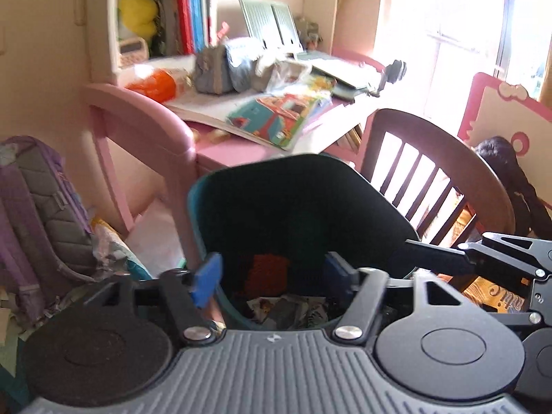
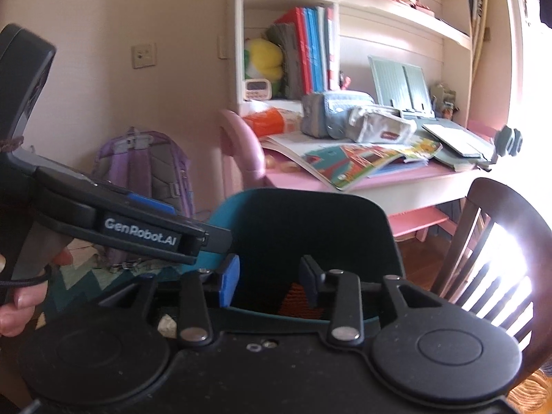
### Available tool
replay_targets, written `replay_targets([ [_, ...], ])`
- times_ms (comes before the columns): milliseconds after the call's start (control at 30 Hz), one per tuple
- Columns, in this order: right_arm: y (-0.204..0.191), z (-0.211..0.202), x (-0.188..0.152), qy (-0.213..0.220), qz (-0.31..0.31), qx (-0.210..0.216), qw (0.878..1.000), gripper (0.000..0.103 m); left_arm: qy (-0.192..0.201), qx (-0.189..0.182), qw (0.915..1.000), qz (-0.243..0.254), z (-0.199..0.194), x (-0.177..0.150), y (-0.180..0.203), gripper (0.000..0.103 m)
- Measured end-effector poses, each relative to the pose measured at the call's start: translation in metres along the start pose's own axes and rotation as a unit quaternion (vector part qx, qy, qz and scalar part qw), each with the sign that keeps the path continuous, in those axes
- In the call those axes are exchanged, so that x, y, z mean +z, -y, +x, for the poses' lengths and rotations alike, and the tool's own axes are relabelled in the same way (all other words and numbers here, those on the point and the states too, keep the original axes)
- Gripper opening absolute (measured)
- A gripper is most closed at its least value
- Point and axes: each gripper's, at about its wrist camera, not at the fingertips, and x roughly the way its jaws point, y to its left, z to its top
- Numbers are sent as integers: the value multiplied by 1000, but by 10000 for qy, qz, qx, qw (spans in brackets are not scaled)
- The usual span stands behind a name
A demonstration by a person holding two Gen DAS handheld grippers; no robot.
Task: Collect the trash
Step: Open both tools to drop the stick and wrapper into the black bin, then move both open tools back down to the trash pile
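A dark teal trash bin stands on the floor in front of the pink desk. Inside it lie an orange meshed item and crumpled printed paper. My left gripper hangs over the bin's near rim, open, with nothing between its blue pads. My right gripper is also open and empty above the same bin, with the orange item showing below it. The left gripper's body reaches in from the left in the right wrist view. One right finger enters the left wrist view from the right.
The pink desk holds open picture books, grey pencil cases and an orange pack. A purple backpack leans at the left with papers beside it. A dark wooden chair stands right of the bin. A hand grips the left handle.
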Motion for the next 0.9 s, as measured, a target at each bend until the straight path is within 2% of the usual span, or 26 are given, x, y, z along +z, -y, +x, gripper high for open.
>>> replay_targets([
  [167,-29,-14,3,102,-156,167,9997,48,171,173,9997,69,-33,-15,-18,71],
  [233,-41,-18,4,145,-212,255,9993,49,210,215,9995,15,-46,-21,-29,72],
  [300,-53,-21,4,161,-251,352,9989,51,264,303,9992,-46,-59,-28,-41,77],
  [533,-97,-23,3,164,-400,705,9966,55,410,495,9976,-242,-103,-56,-84,81],
  [900,-175,9,-12,-139,-599,1311,9895,57,340,792,9935,-747,-147,-122,-165,84],
])
